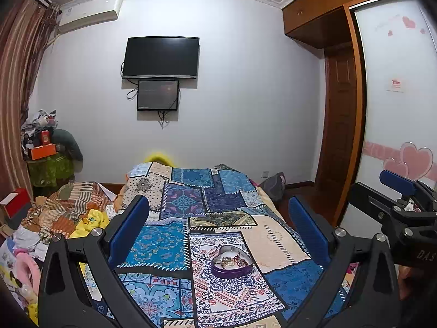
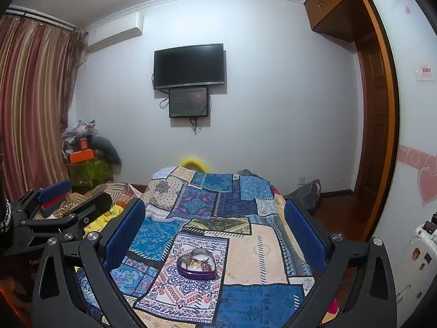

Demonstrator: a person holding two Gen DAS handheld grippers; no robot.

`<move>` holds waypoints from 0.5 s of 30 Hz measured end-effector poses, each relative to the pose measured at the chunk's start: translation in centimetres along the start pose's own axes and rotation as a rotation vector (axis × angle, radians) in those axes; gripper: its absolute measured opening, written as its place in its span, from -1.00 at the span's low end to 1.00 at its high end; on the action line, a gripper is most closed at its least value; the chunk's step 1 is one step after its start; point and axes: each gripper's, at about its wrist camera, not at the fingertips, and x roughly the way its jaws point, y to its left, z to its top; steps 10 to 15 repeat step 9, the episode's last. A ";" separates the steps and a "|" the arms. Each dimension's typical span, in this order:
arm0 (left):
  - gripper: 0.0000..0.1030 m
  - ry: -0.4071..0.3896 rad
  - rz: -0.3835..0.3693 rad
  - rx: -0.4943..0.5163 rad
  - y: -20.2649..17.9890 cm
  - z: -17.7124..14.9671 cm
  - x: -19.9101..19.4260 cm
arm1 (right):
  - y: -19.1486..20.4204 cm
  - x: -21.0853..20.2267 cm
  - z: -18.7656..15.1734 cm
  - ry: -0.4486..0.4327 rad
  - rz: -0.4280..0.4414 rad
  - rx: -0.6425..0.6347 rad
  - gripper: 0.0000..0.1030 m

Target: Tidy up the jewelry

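Note:
A purple heart-shaped tin (image 1: 231, 263) holding several pieces of jewelry lies open on the patchwork bedspread (image 1: 169, 243). It also shows in the right wrist view (image 2: 196, 265). My left gripper (image 1: 218, 227) is open and empty, held above the bed with the tin below and between its blue pads (image 1: 128, 227). My right gripper (image 2: 215, 227) is open and empty too, above the tin. Each gripper shows at the edge of the other's view: the right one at the right (image 1: 404, 199), the left one at the left (image 2: 57, 202).
A pile of clothes and toys (image 1: 54, 224) lies left of the bed. A TV (image 1: 161, 57) hangs on the far wall. A wooden wardrobe with a sliding door (image 1: 393, 82) stands at the right. A cluttered stand (image 1: 46, 158) sits in the far left corner.

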 end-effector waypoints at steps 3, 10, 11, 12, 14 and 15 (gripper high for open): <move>0.99 0.000 -0.001 0.000 0.1 -0.1 0.0 | 0.0 0.0 0.0 0.000 -0.001 0.002 0.96; 0.99 0.010 -0.009 -0.011 0.4 -0.3 0.2 | 0.0 0.2 -0.2 0.008 0.003 0.015 0.96; 0.99 0.010 -0.009 -0.011 0.4 -0.3 0.2 | 0.0 0.2 -0.2 0.008 0.003 0.015 0.96; 0.99 0.010 -0.009 -0.011 0.4 -0.3 0.2 | 0.0 0.2 -0.2 0.008 0.003 0.015 0.96; 0.99 0.010 -0.009 -0.011 0.4 -0.3 0.2 | 0.0 0.2 -0.2 0.008 0.003 0.015 0.96; 0.99 0.010 -0.009 -0.011 0.4 -0.3 0.2 | 0.0 0.2 -0.2 0.008 0.003 0.015 0.96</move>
